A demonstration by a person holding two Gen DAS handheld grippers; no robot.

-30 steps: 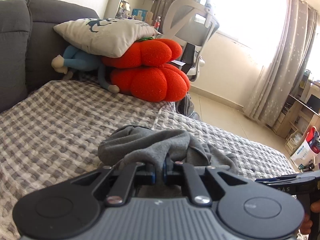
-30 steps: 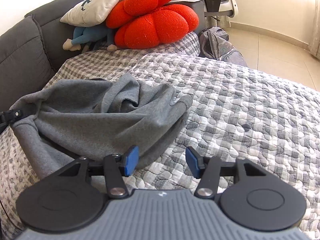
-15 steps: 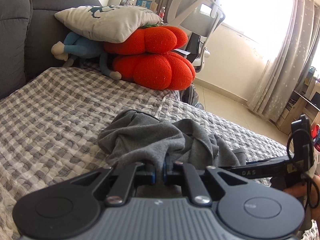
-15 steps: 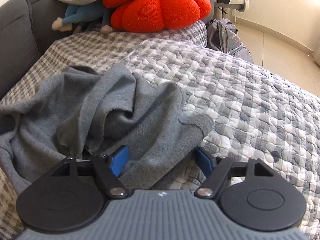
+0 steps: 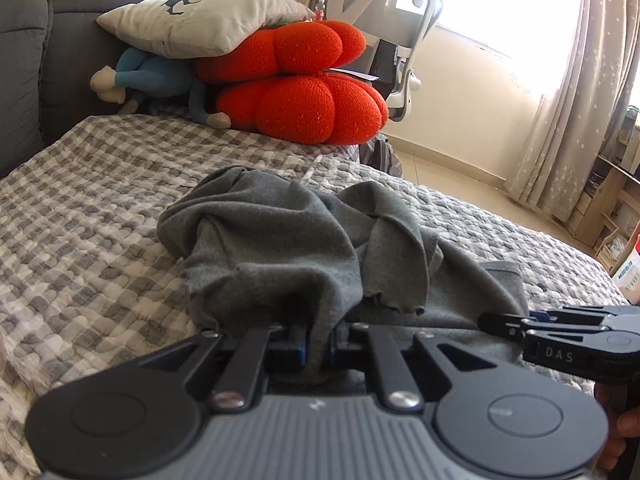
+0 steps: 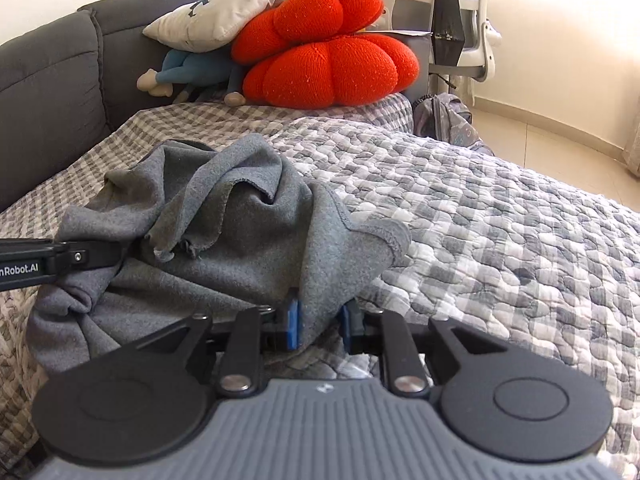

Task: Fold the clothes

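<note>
My left gripper (image 5: 318, 350) is black, with a grey ribbed body, two round black discs, silver screws and blue pads. My right gripper (image 6: 320, 326) looks just the same. White letters are printed on their sides.

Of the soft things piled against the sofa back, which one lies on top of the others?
The pale grey pillow with a dark print. It rests on the upper red pumpkin-shaped cushion and over the blue plush toy; the lower red cushion sits on the checked quilt.
</note>
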